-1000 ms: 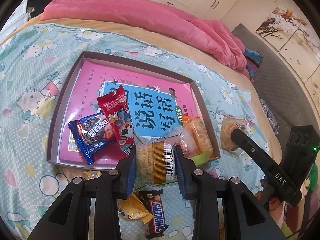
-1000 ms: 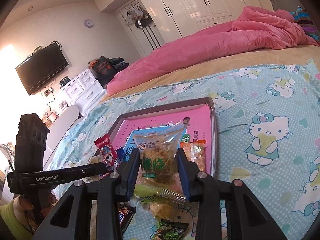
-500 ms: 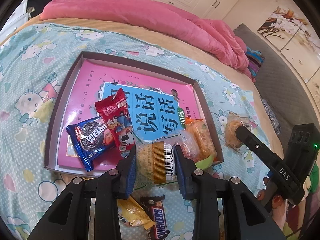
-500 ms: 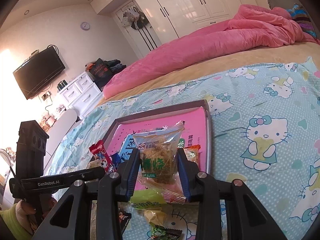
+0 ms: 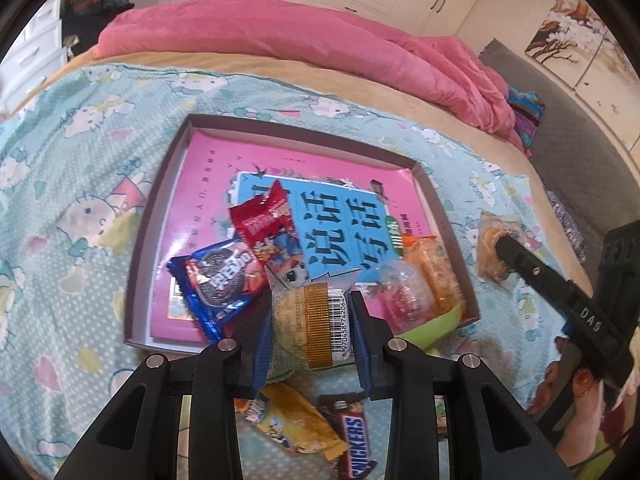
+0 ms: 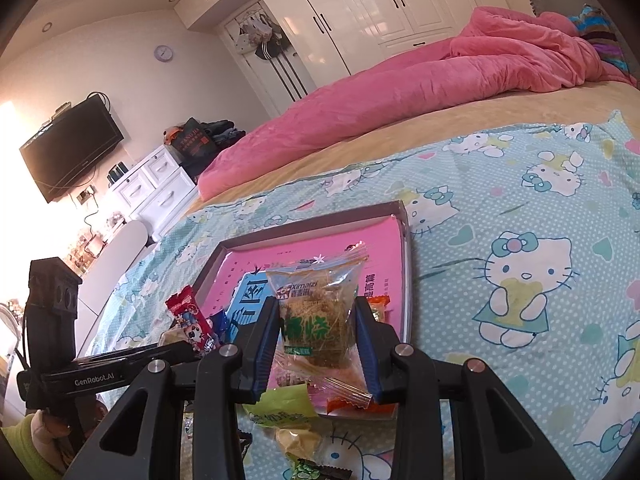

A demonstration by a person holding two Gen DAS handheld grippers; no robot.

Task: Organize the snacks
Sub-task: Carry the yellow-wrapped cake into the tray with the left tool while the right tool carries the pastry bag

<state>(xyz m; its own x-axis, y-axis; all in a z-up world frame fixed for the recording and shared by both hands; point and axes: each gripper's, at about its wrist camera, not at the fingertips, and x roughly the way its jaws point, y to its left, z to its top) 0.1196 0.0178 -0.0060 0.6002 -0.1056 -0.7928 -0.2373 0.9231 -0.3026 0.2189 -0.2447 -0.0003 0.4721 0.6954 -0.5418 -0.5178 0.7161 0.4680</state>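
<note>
A shallow brown box [image 5: 158,216] with a pink book inside lies on the bed; it also shows in the right wrist view [image 6: 405,248]. In it lie a blue Oreo pack [image 5: 218,280], a red snack pack [image 5: 266,226], an orange pack [image 5: 436,276] and a clear wrapped sweet [image 5: 404,296]. My left gripper [image 5: 312,322] is shut on a yellow barcoded snack pack [image 5: 310,320] above the box's near edge. My right gripper [image 6: 318,340] is shut on a clear green-labelled snack pack [image 6: 320,308] above the box's near right part.
On the sheet near me lie a Snickers bar [image 5: 352,440], a yellow pack [image 5: 296,420] and a green pack [image 6: 280,408]. A pink duvet [image 5: 320,44] lies across the far bed. The right gripper's body [image 5: 560,292] reaches in at the right.
Both grippers have risen and moved a little forward over the box's near edge, each still holding its pack. The snacks in the box have not moved.
</note>
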